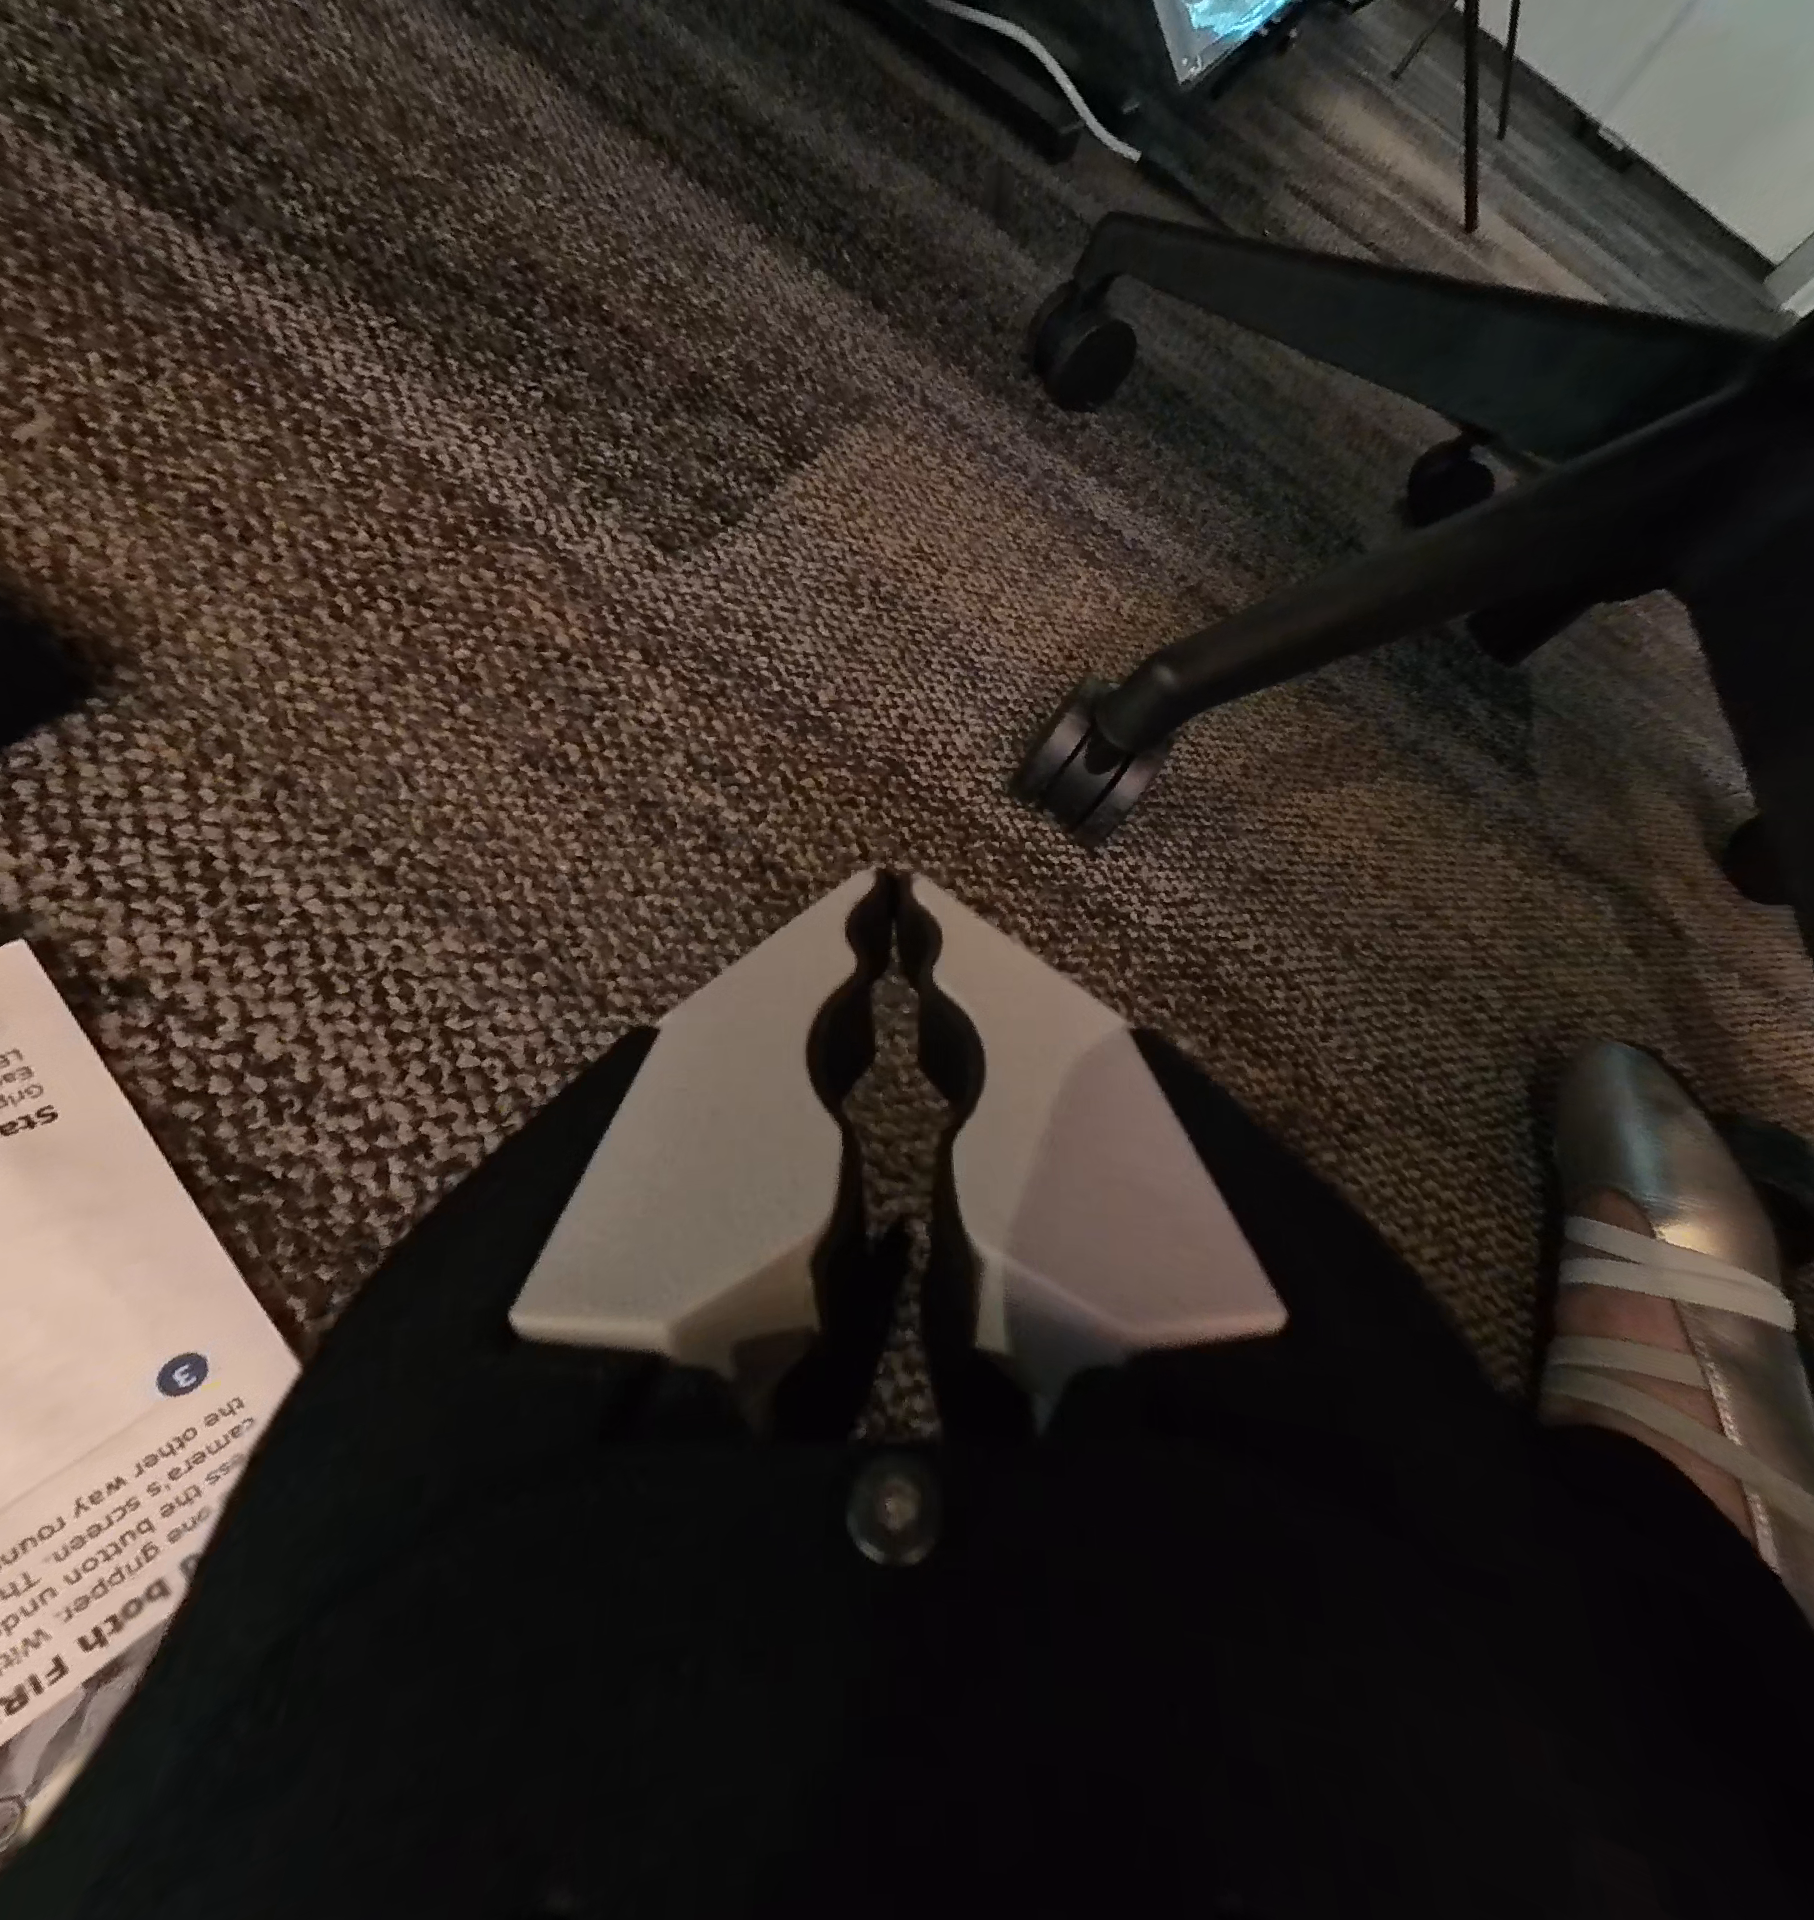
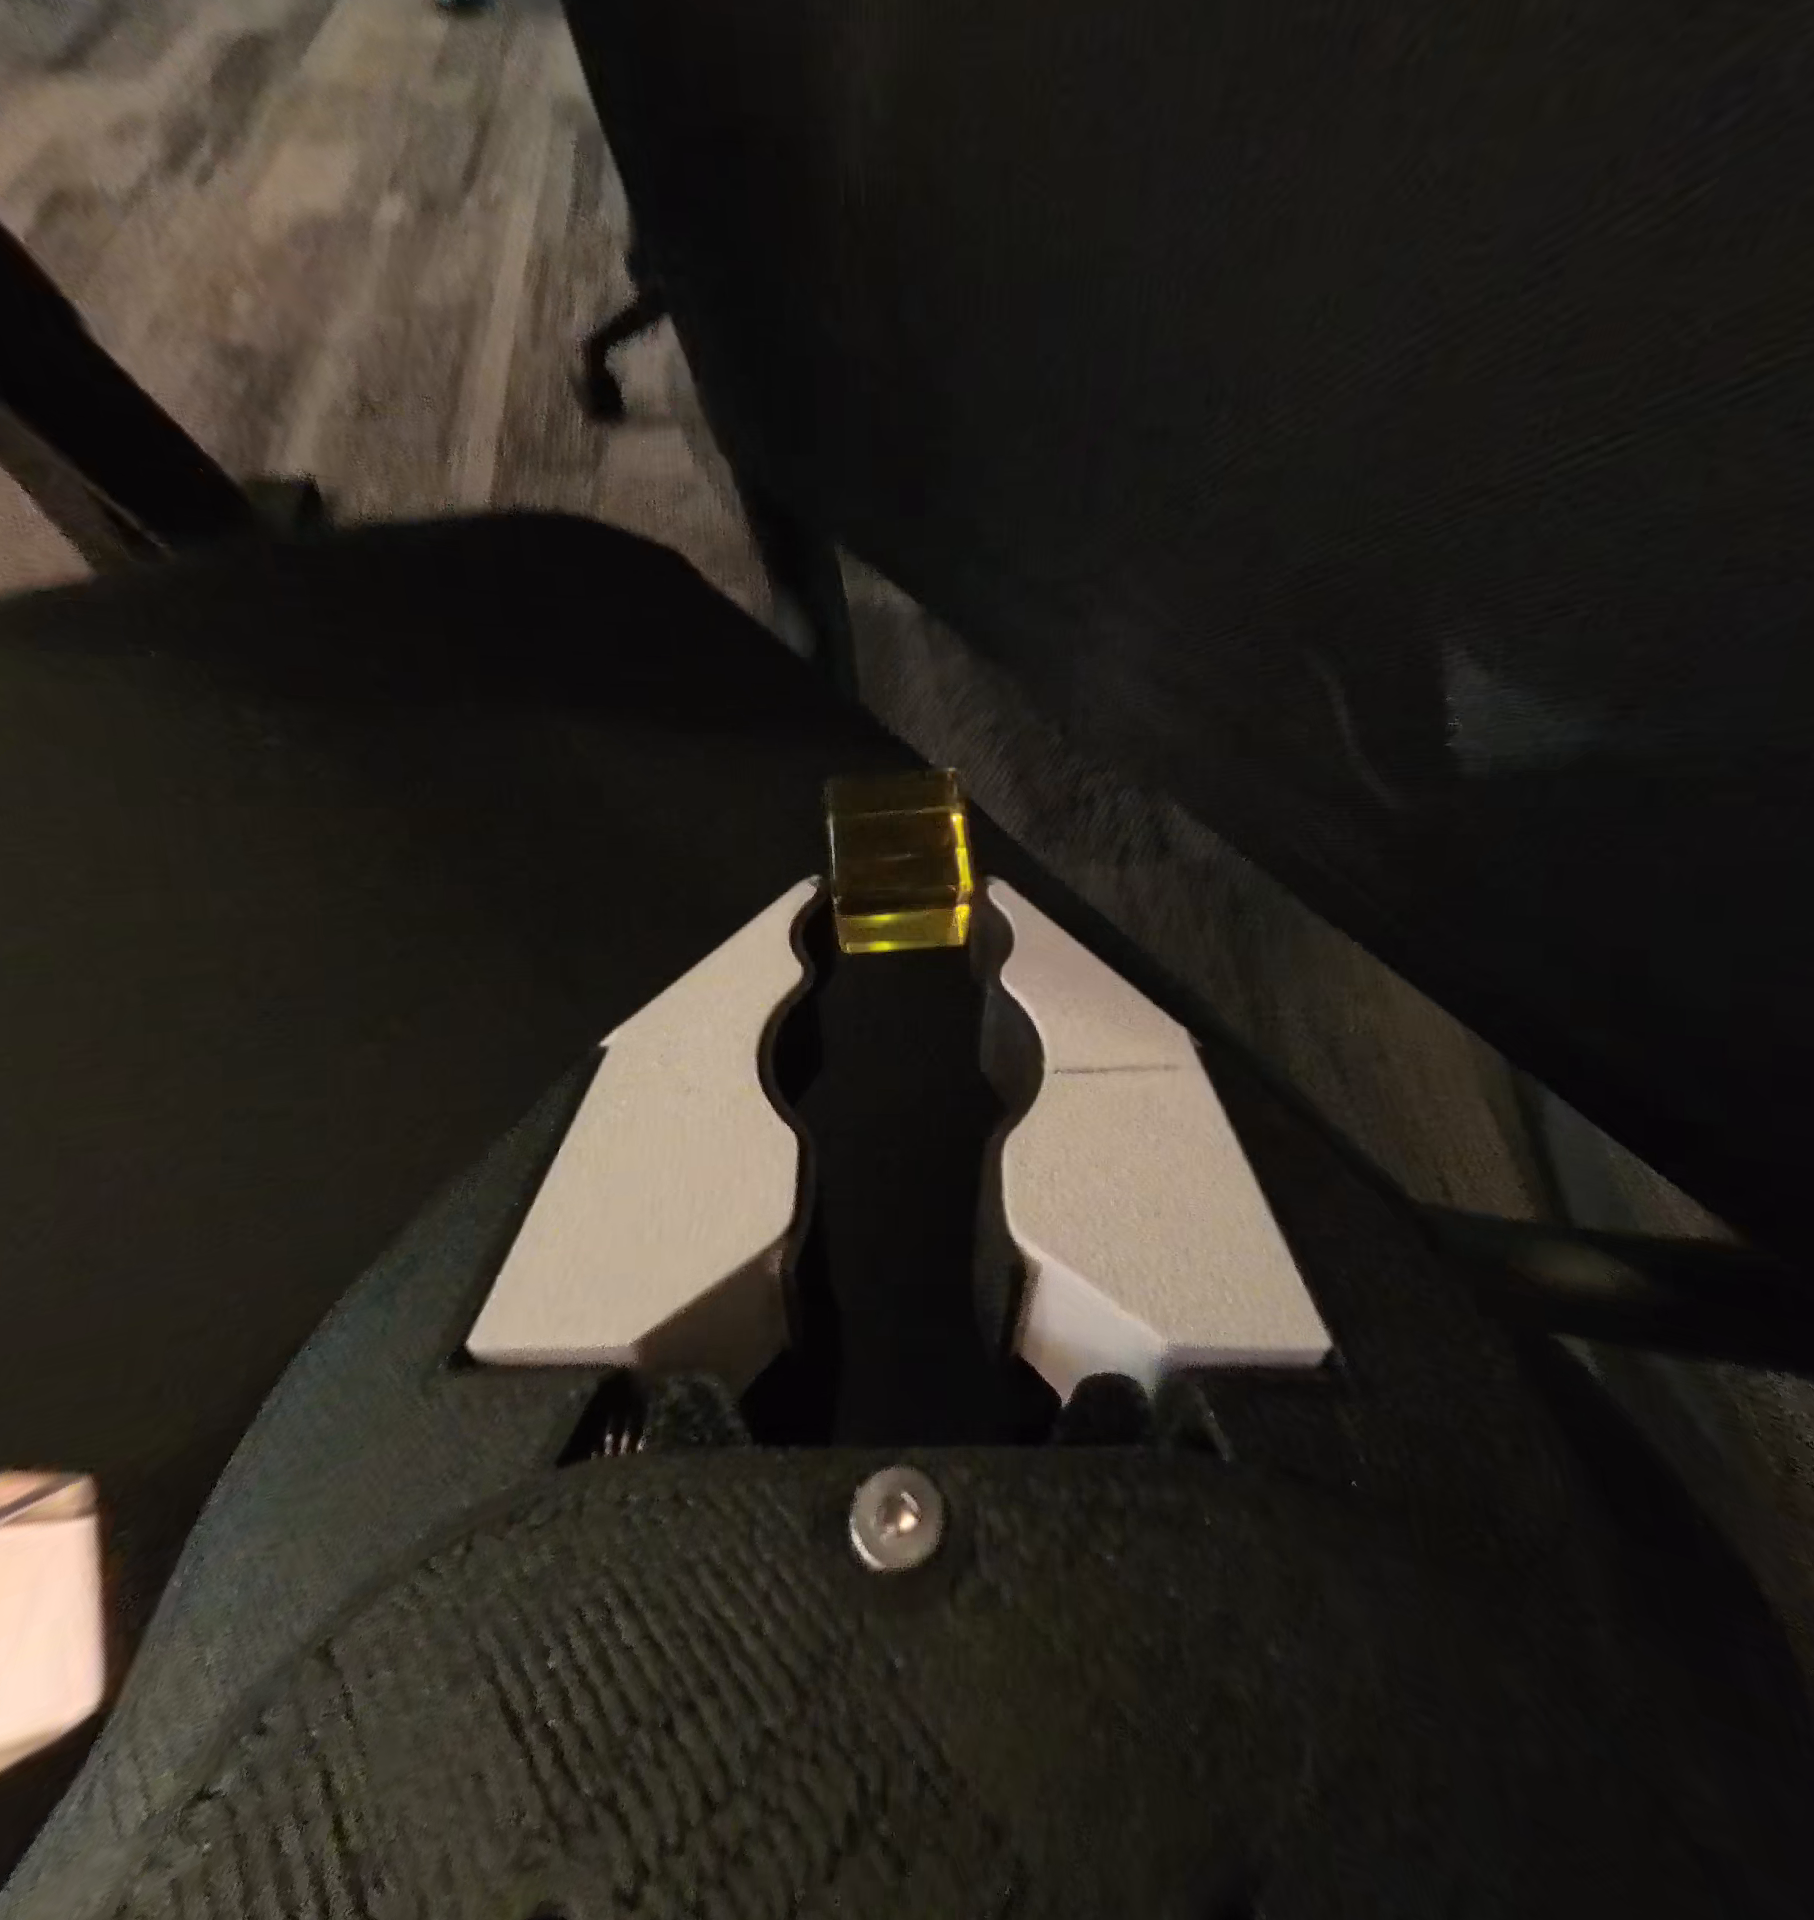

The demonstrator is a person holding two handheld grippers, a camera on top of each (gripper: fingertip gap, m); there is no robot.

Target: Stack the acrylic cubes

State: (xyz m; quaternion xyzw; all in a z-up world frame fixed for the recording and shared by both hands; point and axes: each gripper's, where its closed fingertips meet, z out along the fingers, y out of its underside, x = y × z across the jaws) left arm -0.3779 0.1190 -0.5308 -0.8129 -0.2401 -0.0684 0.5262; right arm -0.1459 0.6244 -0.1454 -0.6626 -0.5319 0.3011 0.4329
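Fingers of the left gripper (image 1: 895, 891) are pressed together at the tips with nothing between them, above brown carpet (image 1: 467, 540), near a black chair base (image 1: 1422, 301) and its caster (image 1: 1088, 767), with a printed sheet (image 1: 82, 1247) to the left and a silver shoe (image 1: 1661, 1226) to the right. Partly closed, the right gripper (image 2: 901, 902) pinches a small clear yellow cube (image 2: 898, 868) at its fingertips, both pads against its sides, in front of dark fabric (image 2: 1298, 312).
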